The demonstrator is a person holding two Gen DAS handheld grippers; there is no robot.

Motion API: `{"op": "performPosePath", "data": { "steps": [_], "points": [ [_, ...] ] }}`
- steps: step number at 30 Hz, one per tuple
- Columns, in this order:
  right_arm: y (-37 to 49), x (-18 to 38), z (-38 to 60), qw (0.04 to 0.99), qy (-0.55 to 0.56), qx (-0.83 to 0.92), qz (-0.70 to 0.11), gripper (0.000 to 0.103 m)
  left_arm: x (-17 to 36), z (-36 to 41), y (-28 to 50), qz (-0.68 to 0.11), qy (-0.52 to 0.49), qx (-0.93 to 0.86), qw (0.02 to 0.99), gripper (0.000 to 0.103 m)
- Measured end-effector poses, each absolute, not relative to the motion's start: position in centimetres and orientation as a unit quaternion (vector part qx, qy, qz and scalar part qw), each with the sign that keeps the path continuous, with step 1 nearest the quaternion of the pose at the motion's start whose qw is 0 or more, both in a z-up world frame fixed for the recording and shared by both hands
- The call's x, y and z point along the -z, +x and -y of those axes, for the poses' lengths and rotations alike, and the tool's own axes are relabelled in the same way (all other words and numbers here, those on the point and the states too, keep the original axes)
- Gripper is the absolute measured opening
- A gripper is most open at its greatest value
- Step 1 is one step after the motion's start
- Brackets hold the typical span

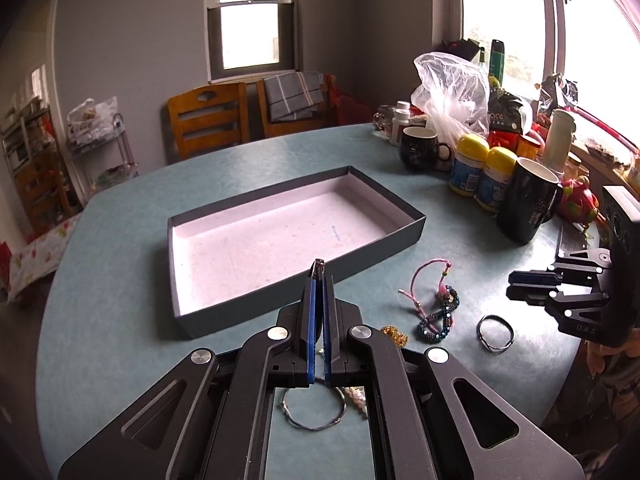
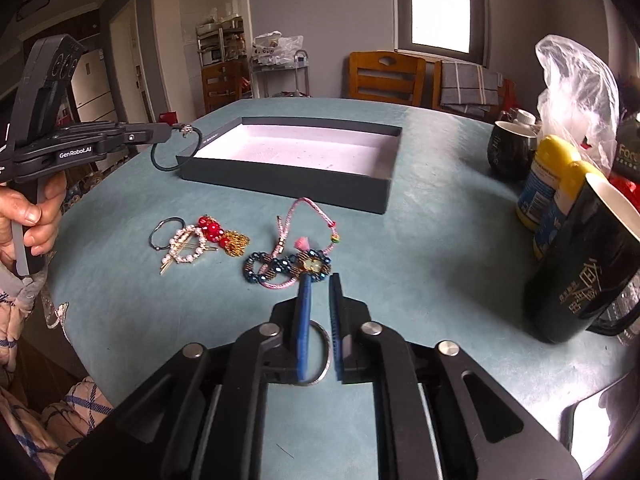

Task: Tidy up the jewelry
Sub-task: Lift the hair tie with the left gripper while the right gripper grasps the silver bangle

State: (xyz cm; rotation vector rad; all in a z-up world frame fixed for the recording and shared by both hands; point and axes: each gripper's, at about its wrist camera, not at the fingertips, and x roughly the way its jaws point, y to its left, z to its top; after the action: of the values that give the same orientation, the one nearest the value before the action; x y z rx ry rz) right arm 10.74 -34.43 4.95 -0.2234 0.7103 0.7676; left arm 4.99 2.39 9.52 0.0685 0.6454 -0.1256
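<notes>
Gripping a dark hair tie (image 2: 176, 148), "GenRobot.AI"-marked left tongs (image 2: 176, 130); right tongs (image 2: 318, 280) parted, unladen

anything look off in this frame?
Nothing broken or spilled. The box holds nothing yet; the jewelry is still a loose pile on the table, with the pink cord tangled through the beaded bracelet. The left gripper dangles a dark hair tie.

Home dining room: wooden chairs (image 2: 386, 78), mugs (image 1: 528, 204), cluttered table (image 2: 440, 240).
</notes>
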Motion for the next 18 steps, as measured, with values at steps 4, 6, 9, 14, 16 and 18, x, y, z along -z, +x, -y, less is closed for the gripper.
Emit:
{"op": "performPosePath", "data": {
  "steps": [4, 6, 9, 14, 16, 18],
  "points": [
    [11.0, -3.7, 35.4, 0.853, -0.106, -0.361, -0.362, 0.015, -9.2, -2.0, 5.2, -0.32, 0.034, 0.067, 0.945, 0.003],
    [10.8, -3.3, 35.2, 0.849, -0.115, -0.365, -0.365, 0.015, -9.1, -2.0, 5.3, -0.32, 0.033, 0.068, 0.944, 0.003],
    [10.8, -2.7, 34.2, 0.84, -0.134, -0.372, -0.371, 0.015, -8.9, -1.7, 5.3, -0.322, 0.032, 0.073, 0.944, 0.003],
    [11.2, -1.6, 32.8, 0.829, -0.154, -0.382, -0.378, 0.015, -8.7, -1.4, 5.1, -0.324, 0.036, 0.075, 0.942, 0.003],
    [11.0, -1.5, 32.5, 0.828, -0.16, -0.385, -0.376, 0.012, -8.6, -1.6, 5.1, -0.325, 0.035, 0.073, 0.942, 0.003],
    [10.8, -1.4, 32.3, 0.829, -0.166, -0.385, -0.371, 0.003, -8.6, -1.7, 5.2, -0.327, 0.034, 0.071, 0.942, 0.003]
  ]
}}
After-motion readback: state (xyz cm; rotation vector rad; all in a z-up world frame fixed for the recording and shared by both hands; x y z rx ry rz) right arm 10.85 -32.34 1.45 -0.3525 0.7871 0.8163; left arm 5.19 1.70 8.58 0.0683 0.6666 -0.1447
